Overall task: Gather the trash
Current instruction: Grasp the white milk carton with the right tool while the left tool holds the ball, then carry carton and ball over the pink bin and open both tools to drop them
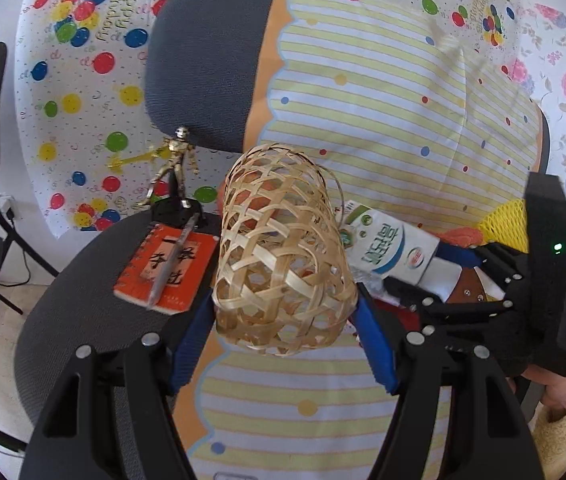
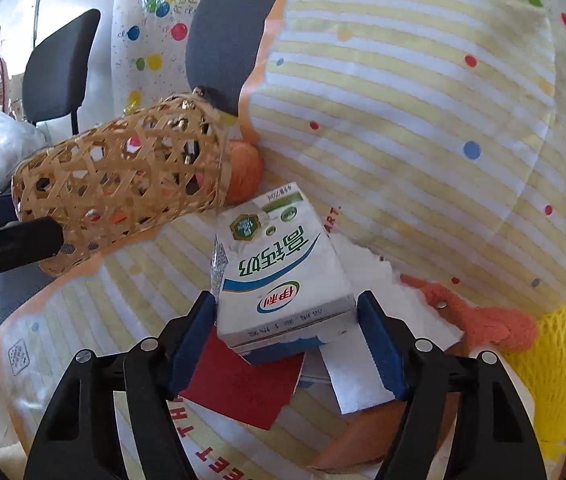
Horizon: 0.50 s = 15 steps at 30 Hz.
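- A woven, cylindrical bamboo basket [image 1: 283,256] is clamped on its side between the blue pads of the left gripper [image 1: 283,320].
- A white, green-and-blue printed milk carton [image 2: 283,276] is held at its near end between the narrowed jaws of the right gripper [image 2: 287,332], above torn red paper [image 2: 243,388] and white paper [image 2: 359,384].
- Both are seen over the striped yellow-and-white cloth [image 1: 383,100] covering the grey chair seat [image 1: 83,300].
- An orange notebook [image 1: 167,264] lies near the seat's rear left edge, beside a golden figurine [image 1: 177,164].

Basket [image 2: 119,184] left of carton [image 2: 283,276] (touching)
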Motion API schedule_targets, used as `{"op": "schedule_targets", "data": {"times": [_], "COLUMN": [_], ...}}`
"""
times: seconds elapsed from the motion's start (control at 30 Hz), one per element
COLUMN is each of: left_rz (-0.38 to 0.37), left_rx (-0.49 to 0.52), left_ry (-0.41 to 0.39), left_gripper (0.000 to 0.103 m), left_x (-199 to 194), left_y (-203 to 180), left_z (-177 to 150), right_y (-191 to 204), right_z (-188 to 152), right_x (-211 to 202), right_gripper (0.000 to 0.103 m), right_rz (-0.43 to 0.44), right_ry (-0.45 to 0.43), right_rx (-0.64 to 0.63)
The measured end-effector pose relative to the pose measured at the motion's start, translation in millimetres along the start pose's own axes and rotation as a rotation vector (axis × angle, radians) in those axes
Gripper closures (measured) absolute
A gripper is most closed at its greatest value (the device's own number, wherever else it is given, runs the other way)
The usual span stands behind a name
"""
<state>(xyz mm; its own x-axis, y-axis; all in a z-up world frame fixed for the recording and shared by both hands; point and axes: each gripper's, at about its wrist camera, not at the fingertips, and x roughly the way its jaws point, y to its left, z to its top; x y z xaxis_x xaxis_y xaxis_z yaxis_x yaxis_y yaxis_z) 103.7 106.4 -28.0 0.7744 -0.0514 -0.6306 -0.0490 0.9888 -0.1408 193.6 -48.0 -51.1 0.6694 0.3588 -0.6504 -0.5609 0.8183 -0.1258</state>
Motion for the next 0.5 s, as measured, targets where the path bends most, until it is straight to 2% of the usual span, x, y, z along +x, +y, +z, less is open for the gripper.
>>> {"op": "schedule_targets", "data": {"times": [0.13,0.2,0.37,0.5], "left_rz": [0.013,-0.007,-0.067,-0.127], "left_rx": [0.004,0.018,0.074,0.117], "left_ry": [-0.045,-0.063,-0.087,-0.085], "left_gripper": [0.036,0.036,0.036,0.036], "left_x": [-33,-51,-85,-95], "left_y": [0,-8,-40,-71], "left_z": [-2,-5,-26,-50], "right_y": [5,6,6,-2], "right_z": [1,-5,-36,-72], "right_x": [-45,-69,-134,-175], "right_gripper": [0.032,0.032,0.032,0.032], "right_rz": [-0.049,-0.080,-0.161,-0.224], "right_ry": [-0.053,-0.066,-0.092,-0.086], "right_rx": [0.052,0.075,0.138,0.193]}}
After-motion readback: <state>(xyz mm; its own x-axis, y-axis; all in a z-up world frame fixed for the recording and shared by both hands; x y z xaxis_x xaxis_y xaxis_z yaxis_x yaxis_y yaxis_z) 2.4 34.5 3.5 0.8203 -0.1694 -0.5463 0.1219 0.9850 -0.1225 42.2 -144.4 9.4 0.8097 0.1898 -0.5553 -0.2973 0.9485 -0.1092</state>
